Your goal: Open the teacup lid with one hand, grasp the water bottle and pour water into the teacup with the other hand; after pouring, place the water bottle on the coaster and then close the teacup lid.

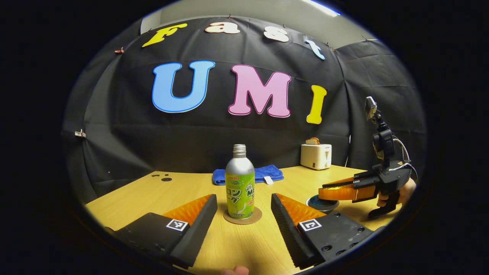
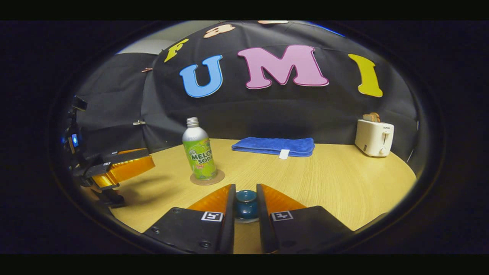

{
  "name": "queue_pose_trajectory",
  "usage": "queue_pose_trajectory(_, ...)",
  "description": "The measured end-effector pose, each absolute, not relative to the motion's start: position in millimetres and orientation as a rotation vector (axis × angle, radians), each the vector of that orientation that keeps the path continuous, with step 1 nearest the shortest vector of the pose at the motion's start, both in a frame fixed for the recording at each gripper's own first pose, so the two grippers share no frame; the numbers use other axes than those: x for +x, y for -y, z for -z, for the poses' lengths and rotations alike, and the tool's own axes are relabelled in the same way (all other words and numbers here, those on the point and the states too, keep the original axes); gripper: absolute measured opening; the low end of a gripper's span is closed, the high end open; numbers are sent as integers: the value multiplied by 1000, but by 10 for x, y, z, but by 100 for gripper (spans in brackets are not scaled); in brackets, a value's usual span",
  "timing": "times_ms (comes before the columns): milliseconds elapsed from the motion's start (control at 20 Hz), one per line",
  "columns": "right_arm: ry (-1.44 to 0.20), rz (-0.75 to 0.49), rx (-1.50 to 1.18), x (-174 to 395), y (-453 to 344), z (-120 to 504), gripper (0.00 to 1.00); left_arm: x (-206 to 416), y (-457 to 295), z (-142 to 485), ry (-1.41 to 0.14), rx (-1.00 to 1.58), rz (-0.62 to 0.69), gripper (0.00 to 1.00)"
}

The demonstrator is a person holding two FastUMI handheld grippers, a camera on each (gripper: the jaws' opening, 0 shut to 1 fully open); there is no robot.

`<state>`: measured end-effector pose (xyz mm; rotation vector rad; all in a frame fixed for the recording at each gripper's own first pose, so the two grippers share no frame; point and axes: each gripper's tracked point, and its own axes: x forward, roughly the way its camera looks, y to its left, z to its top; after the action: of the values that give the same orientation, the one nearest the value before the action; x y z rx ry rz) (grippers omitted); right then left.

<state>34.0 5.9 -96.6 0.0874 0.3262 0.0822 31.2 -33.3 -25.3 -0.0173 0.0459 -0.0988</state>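
Observation:
A silver water bottle (image 1: 239, 181) with a green label and a screw cap stands upright on a round cork coaster (image 1: 250, 219) at the middle of the table. My left gripper (image 1: 243, 196) is open, one finger on each side of the bottle and a little short of it, touching nothing. In the right gripper view the bottle (image 2: 199, 154) and coaster (image 2: 219, 177) stand ahead to the left. My right gripper (image 2: 245, 186) is shut on the round teal knob of the teacup lid (image 2: 245, 202). From the left gripper view, that gripper (image 1: 321, 191) hovers over the teal teacup (image 1: 323, 205), held by a hand.
A folded blue towel (image 2: 273, 146) lies at the back of the wooden table (image 2: 324, 179). A white toaster (image 2: 373, 137) with bread in it stands at the back right. The left gripper (image 2: 151, 158) reaches in from the left edge of the right gripper view.

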Motion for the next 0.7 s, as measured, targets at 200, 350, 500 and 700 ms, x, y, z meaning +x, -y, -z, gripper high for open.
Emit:
queue_pose_trajectory(200,-327,-89,81,344,-77,983,31,303,371,239,-50,-21,99,90)
queue_pose_trajectory(350,-336,-111,75,310,-147,1005,31,305,373,244,-55,-22,100,90)
queue_pose_trajectory(500,-341,-109,50,312,-155,1031,32,307,360,229,-53,-24,95,90)
queue_pose_trajectory(700,-349,-105,52,309,-139,1048,31,296,338,211,-51,-23,89,90)
